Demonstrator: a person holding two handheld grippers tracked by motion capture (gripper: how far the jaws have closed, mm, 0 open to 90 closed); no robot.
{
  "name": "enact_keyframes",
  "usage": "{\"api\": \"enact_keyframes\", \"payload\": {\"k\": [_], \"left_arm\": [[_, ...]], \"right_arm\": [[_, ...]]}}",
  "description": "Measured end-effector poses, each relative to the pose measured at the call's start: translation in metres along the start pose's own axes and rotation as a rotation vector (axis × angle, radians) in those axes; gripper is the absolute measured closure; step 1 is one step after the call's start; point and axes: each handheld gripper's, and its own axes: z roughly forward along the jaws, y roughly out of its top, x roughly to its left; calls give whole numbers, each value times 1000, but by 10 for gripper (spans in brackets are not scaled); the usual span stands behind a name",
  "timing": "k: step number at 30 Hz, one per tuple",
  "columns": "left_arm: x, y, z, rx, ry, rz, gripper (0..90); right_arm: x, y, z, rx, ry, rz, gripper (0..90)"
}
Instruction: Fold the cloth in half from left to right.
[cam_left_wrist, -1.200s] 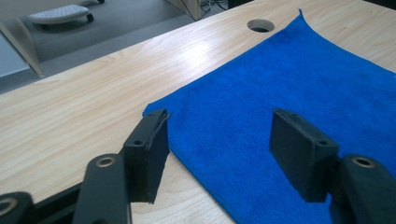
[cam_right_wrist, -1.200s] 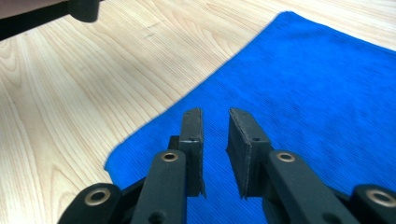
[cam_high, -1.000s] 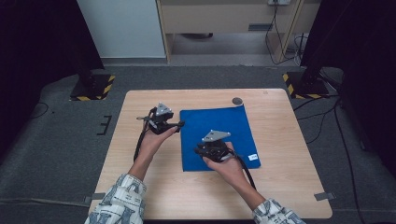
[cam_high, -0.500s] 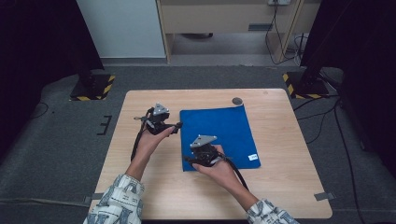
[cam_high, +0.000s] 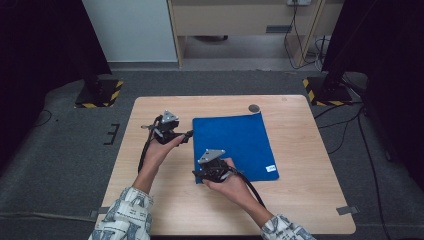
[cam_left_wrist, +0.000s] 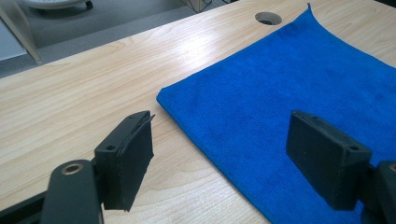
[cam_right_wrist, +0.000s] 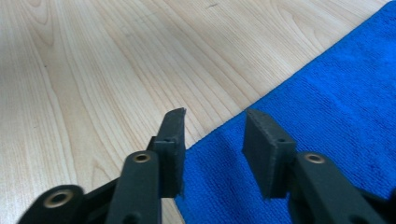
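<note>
A blue cloth (cam_high: 234, 146) lies flat on the desk (cam_high: 310, 200), its far corner just beside a round cable hole (cam_high: 254, 108). Since a second ago the right tongs (cam_high: 199, 175) have slid from over the cloth to its near left corner, and their jaws have just been narrowing; in the right gripper view they straddle the cloth's edge, part-spread and not yet pinching it. The left tongs (cam_high: 189, 135) stay at the far left corner, jaws now spread wide, nothing between them. Both corners look lined up for a grasp, probably to fold the cloth.
</note>
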Motion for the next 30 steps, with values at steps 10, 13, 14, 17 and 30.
{"api": "enact_keyframes", "payload": {"k": [10,13,14,17,30], "left_arm": [[2,-1,-2,1,4,-5,224],[3,-1,-2,6,6,-4,224],[3,-1,-2,4,7,-7,224],[3,-1,-2,9,8,-6,224],[0,-1,-1,16,0,-3,224]], "right_arm": [[3,-3,5,16,6,-20,748],[6,-4,6,21,24,-26,721],[8,-5,6,24,25,-29,705],[12,-10,7,43,30,-45,665],[13,-19,11,75,11,-36,700]]}}
